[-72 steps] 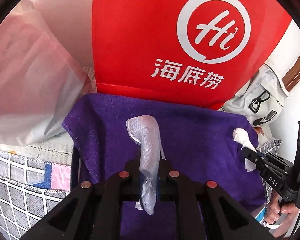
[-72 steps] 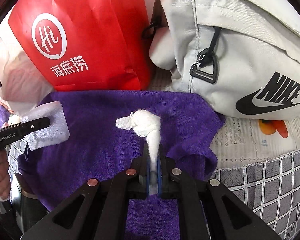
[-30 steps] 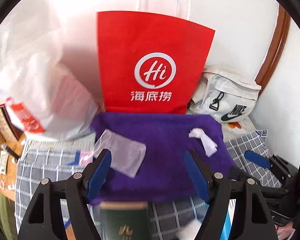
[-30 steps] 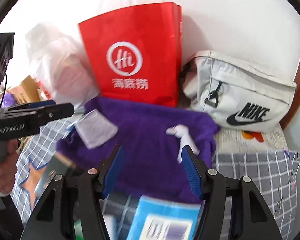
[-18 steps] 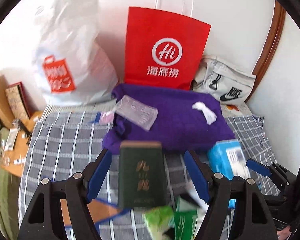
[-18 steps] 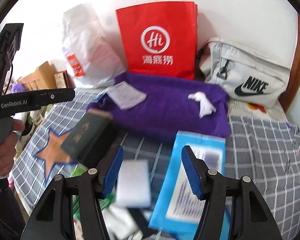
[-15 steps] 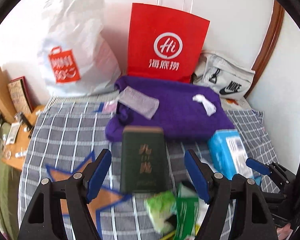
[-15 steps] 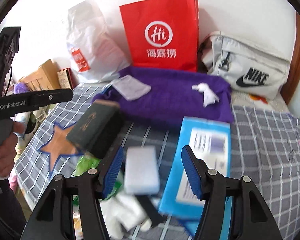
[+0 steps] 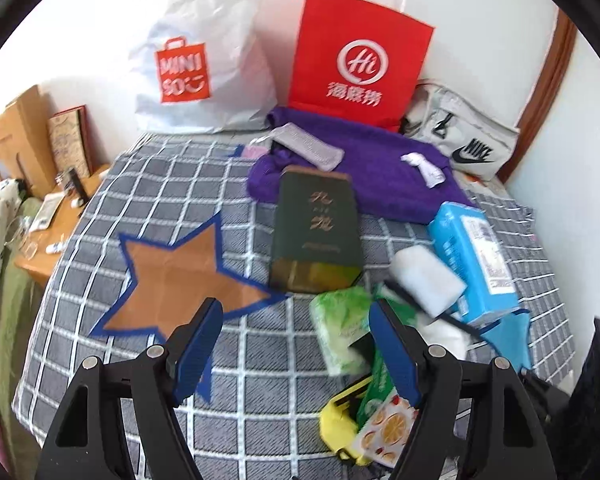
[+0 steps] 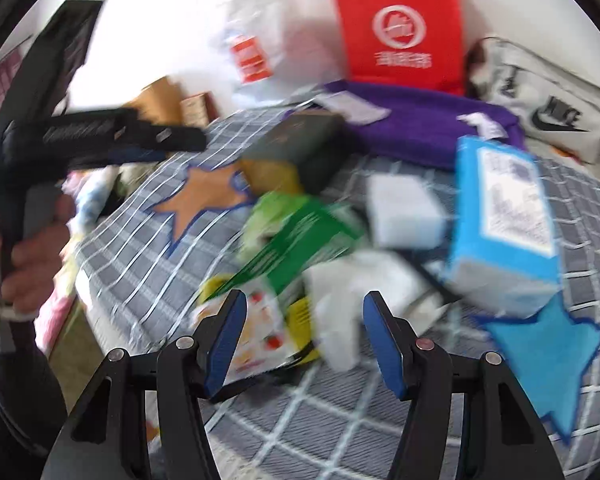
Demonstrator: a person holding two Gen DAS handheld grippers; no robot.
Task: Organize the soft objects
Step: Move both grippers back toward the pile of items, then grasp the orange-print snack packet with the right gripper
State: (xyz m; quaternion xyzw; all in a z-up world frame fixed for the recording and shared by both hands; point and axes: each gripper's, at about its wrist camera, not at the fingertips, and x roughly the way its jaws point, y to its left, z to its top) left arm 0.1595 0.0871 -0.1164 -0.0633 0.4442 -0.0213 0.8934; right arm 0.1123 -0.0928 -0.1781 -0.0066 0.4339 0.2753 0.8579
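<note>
The left hand-held gripper [image 9: 294, 344] was spread wide with nothing between its blue pads. It hung over the grey checked bed cover [image 9: 148, 184]. The right hand-held gripper [image 10: 302, 332] was spread wide too and held nothing. That view was blurry.

The purple towel [image 9: 380, 176] is the landmark here. It lay at the far end of the bed, right in front of the red paper bag [image 9: 360, 52]. Two soft things lay on the towel. A pale mesh pouch [image 9: 308, 146] sat on its left part. A small white knotted cloth [image 9: 422, 164] sat on its right part, well apart from the pouch.

A white shopping bag [image 9: 204, 56] stood to the left of the towel, by the wall. A grey belt bag [image 9: 464, 140] lay just to the right of the towel.

A dark green box [image 9: 316, 224] lay just in front of the towel, and its far end touched the towel's near edge. A blue box [image 9: 474, 256] lay in front of the towel's right corner. A white sponge block [image 9: 426, 280] sat between the two boxes, touching the blue one. Nearer than those lay a heap of small packs: a light green soft pack [image 9: 338, 320], a dark green packet [image 10: 300, 240] and a yellow one with orange slices [image 9: 380, 428]. A white crumpled cloth [image 10: 352, 300] lay in the heap, between the right gripper's pads in that view, but not touched.

A brown star patch [image 9: 176, 280] was on the bed cover, in front of the towel and to its left.

A person's hand [image 10: 24, 256] held the left gripper's handle.
</note>
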